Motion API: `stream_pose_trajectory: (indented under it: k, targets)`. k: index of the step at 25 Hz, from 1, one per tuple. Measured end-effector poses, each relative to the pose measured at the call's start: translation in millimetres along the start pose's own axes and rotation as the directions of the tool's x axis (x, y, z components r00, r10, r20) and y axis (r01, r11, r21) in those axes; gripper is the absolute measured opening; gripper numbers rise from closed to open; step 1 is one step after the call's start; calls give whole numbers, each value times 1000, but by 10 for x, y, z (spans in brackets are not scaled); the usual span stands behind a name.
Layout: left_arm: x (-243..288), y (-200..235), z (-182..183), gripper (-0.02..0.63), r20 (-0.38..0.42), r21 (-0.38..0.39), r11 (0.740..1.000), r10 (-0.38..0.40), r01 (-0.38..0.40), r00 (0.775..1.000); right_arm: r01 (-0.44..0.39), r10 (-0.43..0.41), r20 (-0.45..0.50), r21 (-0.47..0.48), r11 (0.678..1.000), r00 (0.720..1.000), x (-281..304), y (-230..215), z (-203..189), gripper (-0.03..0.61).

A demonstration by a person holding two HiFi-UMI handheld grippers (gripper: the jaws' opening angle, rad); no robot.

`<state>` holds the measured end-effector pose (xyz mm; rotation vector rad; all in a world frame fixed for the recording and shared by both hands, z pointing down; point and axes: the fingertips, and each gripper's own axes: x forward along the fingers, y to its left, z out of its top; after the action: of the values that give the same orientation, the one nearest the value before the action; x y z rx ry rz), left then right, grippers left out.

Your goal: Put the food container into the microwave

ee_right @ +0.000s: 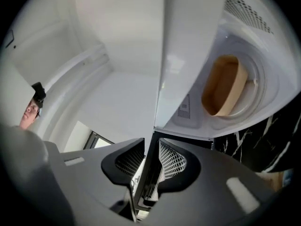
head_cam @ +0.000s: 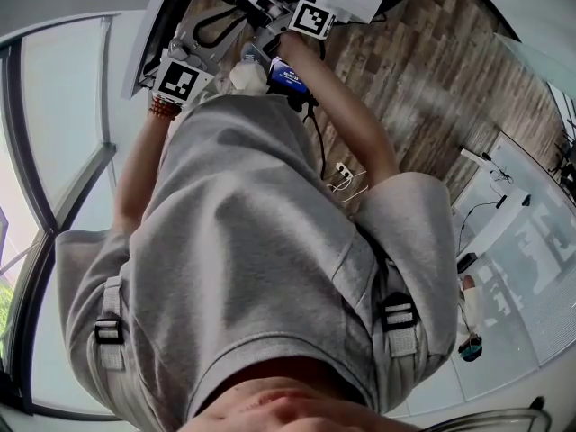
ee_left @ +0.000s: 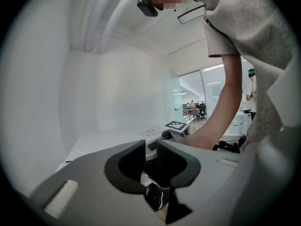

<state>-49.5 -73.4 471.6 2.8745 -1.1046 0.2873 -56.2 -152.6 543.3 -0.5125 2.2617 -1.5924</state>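
Clamping the microwave door (ee_right: 146, 182) edge-on, the right gripper (ee_right: 151, 144) has the food container (ee_right: 225, 86) ahead-right, already inside on the turntable (ee_right: 257, 81); the left gripper (ee_left: 150, 160) is farther off, jaws slightly apart, empty.

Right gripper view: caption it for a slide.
The fingers grip the door edge; the container sits inside the microwave.

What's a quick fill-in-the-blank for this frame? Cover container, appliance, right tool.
1. The food container sits inside the ___.
2. The right tool is shut on the edge of its ___.
3. That part stands ___, not closed.
Missing words: microwave; door; open.
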Motion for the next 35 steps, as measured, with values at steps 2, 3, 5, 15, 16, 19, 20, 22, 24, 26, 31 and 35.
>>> stream_pose_trajectory:
  k: [2,3,5,15,16,19,20,22,24,26,31,35]
  targets:
    - [10,1,14,74,7,0,1000,6,-6,1000,-15,15,-14,-53,998,1000,-22,113,54,107]
    - [19,3,25,74,11,2,1000,9,-9,1000,-18,17,-14,-70,997,1000,-42,146,83,107]
    - [35,12,43,74,15,7,1000,15,-15,1000,-15,15,-6,-83,996,1000,-89,184,132,107]
    - [123,111,102,74,32,-40,998,57,-56,998,74,-64,68,-171,982,996,-329,246,281,106]
    - [142,117,112,74,34,-43,997,61,-59,998,82,-70,64,-212,974,996,-349,271,295,106]
    - [217,125,162,74,40,-43,997,66,-64,997,76,-67,37,-352,933,997,-380,414,336,106]
    - [245,124,187,74,46,-42,997,67,-65,997,75,-69,30,-394,916,997,-390,457,352,106]
    - [302,118,246,74,59,-38,997,67,-65,996,77,-72,27,-457,886,997,-412,532,404,106]
    - [346,113,290,74,68,-34,997,67,-65,995,77,-73,29,-505,859,997,-429,601,454,106]
    - [372,105,318,74,73,-29,997,66,-64,995,72,-73,19,-561,825,997,-444,671,479,106]
    - [419,95,410,74,91,-16,998,64,-63,994,53,-82,-4,-727,684,997,-511,874,551,106]
    - [466,117,504,74,107,-3,997,73,-73,992,53,-102,-6,-827,560,995,-574,1005,596,104]
